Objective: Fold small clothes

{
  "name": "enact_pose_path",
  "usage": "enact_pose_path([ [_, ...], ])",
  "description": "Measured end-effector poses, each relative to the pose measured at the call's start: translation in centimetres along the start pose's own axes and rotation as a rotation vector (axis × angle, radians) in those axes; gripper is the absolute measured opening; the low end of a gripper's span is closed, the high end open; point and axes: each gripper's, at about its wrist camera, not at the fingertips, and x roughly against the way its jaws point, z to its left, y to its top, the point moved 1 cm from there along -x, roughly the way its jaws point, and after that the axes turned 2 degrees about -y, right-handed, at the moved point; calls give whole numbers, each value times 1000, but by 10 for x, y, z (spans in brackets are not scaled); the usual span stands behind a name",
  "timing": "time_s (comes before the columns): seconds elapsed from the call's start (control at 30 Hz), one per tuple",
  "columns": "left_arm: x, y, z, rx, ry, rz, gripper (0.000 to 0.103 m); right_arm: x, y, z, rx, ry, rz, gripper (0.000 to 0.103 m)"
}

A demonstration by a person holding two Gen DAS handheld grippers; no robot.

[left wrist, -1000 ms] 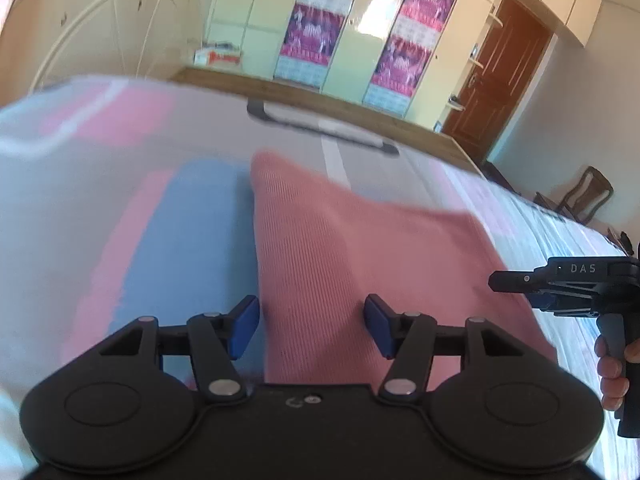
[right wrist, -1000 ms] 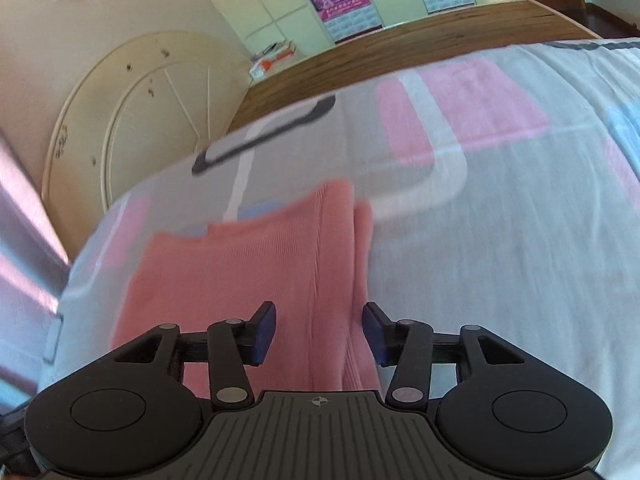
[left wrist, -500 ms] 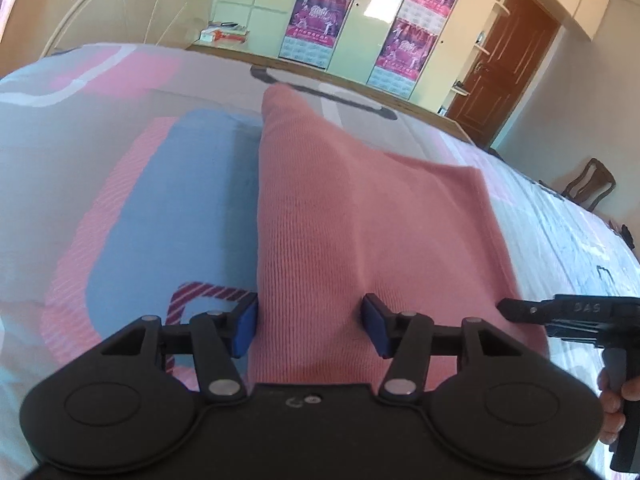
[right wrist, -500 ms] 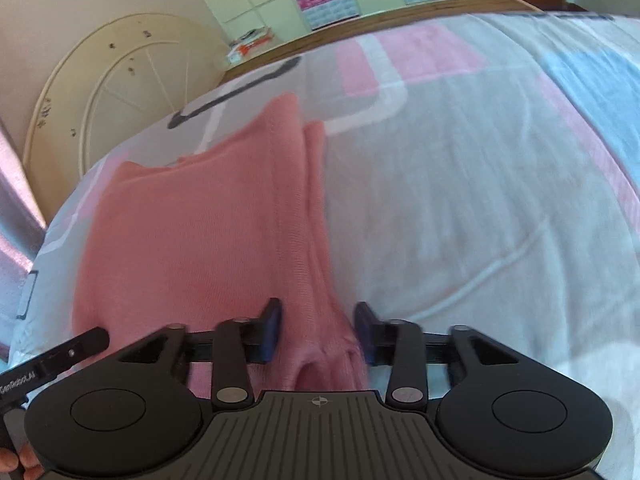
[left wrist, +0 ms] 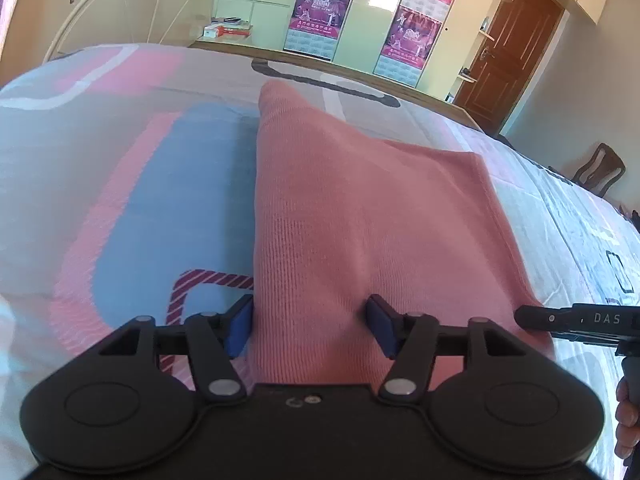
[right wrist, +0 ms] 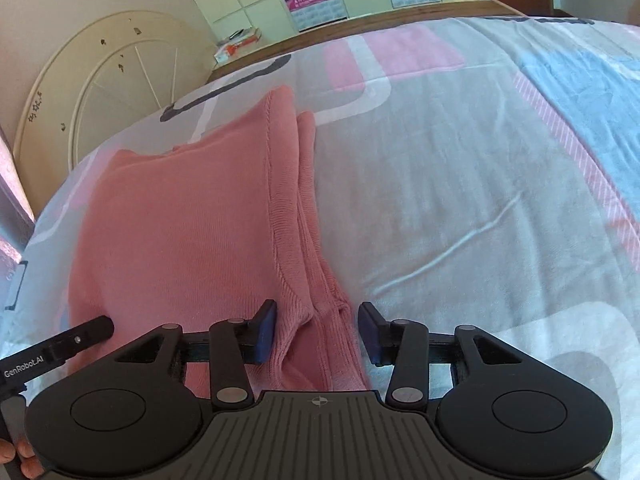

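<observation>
A pink knit garment lies folded lengthwise on the bed. Its near end runs between the blue pads of my left gripper. Those jaws are opening, and the pads stand at the cloth's sides without pinching it. In the right wrist view the garment fills the left half, its layered ribbed edge leading down between the fingers of my right gripper. That gripper is open, with a gap beside the cloth. Each gripper's tip shows in the other's view: the right gripper and the left gripper.
The bedsheet is grey, patterned with pink and blue blocks. A white round headboard stands behind the bed. Past the bed's wooden far edge are green cupboards with posters, a brown door and a chair.
Both grippers have drawn back along the garment to its near end. The garment now lies still and flat. The left jaws stand slightly wider than half a second ago.
</observation>
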Motion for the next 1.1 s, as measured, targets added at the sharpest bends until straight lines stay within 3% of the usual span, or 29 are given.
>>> enact_pose_path([
  [0.13, 12, 0, -6, -26, 3, 15, 69, 3, -4, -2, -9, -8, 24, 43],
  [0.2, 18, -3, -11, -40, 4, 21, 79, 6, -5, -2, -9, -7, 44, 44],
  [0.33, 33, -9, -24, -73, 18, 13, 91, 18, -9, 3, 33, -5, 62, 54],
  [0.47, 53, -16, -33, -33, 35, 4, 101, 39, -17, 6, 60, 30, 50, 62],
  [0.57, 72, -24, -44, -14, 50, 5, 102, 61, -28, 5, 77, 67, 38, 76],
  [0.73, 107, -42, -71, -27, 121, -15, 102, 102, -48, 5, 133, 106, 15, 83],
  [0.8, 123, -49, -82, -39, 118, -37, 102, 118, -54, 7, 159, 112, 12, 84],
  [1.1, 186, -93, -117, 44, 133, -71, 103, 192, -91, 20, 352, 48, -105, 94],
])
